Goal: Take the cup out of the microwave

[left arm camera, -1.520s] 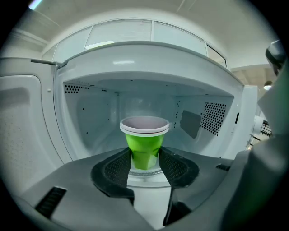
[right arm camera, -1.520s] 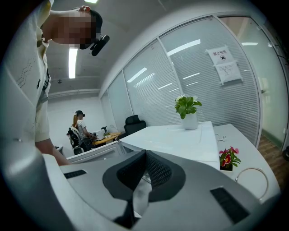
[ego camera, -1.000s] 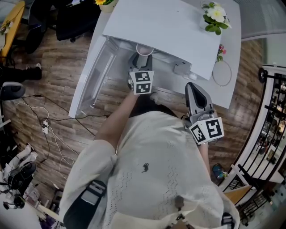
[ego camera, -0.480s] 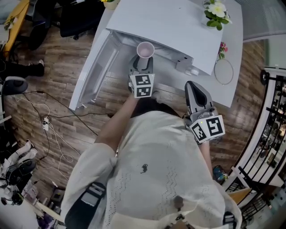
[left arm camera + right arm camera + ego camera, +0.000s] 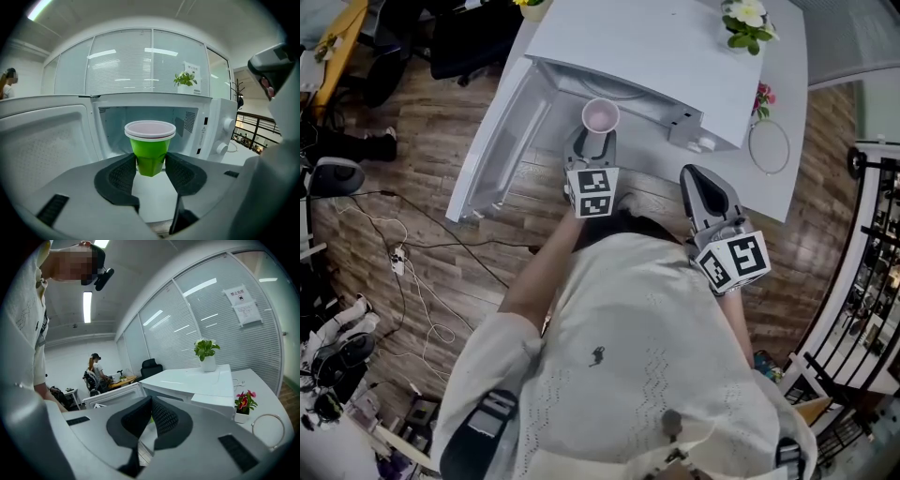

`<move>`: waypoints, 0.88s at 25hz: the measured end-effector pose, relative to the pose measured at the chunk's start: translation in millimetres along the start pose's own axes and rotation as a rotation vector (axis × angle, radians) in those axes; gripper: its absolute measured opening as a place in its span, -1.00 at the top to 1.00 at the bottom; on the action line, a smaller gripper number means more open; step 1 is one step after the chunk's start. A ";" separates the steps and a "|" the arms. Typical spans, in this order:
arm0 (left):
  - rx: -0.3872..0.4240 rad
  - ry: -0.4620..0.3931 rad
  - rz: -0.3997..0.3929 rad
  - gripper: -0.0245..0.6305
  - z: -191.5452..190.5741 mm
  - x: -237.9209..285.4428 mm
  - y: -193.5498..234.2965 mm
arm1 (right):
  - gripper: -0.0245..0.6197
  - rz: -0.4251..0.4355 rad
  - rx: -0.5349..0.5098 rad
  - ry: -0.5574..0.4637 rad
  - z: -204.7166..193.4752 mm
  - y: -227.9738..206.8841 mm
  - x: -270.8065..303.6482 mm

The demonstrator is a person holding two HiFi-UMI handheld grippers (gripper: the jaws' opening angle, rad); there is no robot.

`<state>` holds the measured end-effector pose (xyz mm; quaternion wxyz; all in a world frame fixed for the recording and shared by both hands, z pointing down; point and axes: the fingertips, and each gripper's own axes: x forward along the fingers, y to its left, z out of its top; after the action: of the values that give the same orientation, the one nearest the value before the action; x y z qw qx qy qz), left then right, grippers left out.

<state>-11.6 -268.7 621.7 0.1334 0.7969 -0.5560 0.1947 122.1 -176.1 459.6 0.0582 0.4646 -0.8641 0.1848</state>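
Green cup is pinched low down between my left gripper's pads. It's upright, with the open microwave cavity right behind it and the door off to the gripper's left. Looks like the carry-out step to me. Next it needs keeping level and somewhere to set down. Right gripper is closed on nothing.

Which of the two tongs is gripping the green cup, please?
The left tongs: they clamp the green cup in front of the open microwave. The right tongs are closed on nothing.
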 end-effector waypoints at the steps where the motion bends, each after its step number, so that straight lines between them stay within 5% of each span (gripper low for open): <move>1: 0.002 -0.001 -0.001 0.26 0.4 -3.4 -1.1 | 0.90 0.005 -0.001 0.001 -0.3 1.0 -0.5; 22: -0.023 -0.066 -0.044 0.26 28.8 -88.3 -20.5 | 0.90 0.064 -0.013 0.008 -9.9 23.4 -9.3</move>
<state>-14.8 -200.3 555.6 0.1285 0.8134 -0.5446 0.1589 107.3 -153.4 459.9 0.0586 0.4356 -0.8794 0.1829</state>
